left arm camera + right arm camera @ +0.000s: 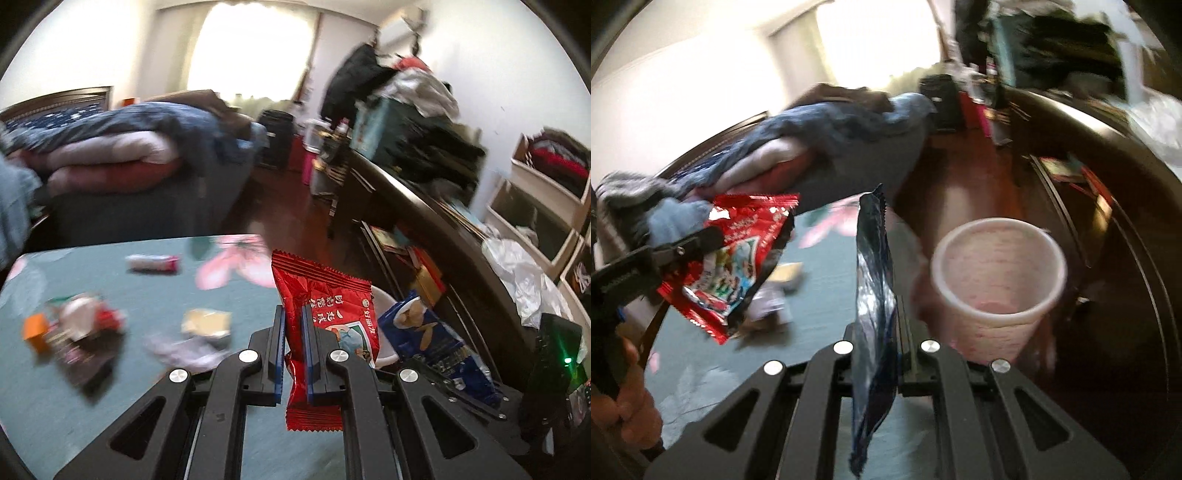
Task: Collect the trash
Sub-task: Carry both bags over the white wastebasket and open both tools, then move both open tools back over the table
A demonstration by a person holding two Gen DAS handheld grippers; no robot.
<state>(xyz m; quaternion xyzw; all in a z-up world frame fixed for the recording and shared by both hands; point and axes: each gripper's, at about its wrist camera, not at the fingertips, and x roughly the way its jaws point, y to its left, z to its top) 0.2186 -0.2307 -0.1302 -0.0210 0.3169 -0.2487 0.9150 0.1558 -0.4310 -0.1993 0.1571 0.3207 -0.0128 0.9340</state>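
My left gripper [293, 314] is shut on a red snack wrapper [325, 295] and holds it above the right edge of the teal table [110, 369]. The same wrapper [735, 254] shows at the left of the right wrist view, in the left gripper [698, 240]. My right gripper [879, 314] is shut on a blue foil wrapper [873, 295], which also shows in the left wrist view [424, 332]. A pink bin [997, 280] stands open just right of the blue wrapper, beside the table. More trash lies on the table: a pile of wrappers [74, 328], a yellow packet [207, 323], a white-red tube [153, 263].
A bed with blue and pink bedding [122, 147] stands behind the table. A dark cabinet [424, 206] piled with clothes runs along the right. White shelves [535, 206] stand at the far right. The wooden floor [960, 192] lies between them.
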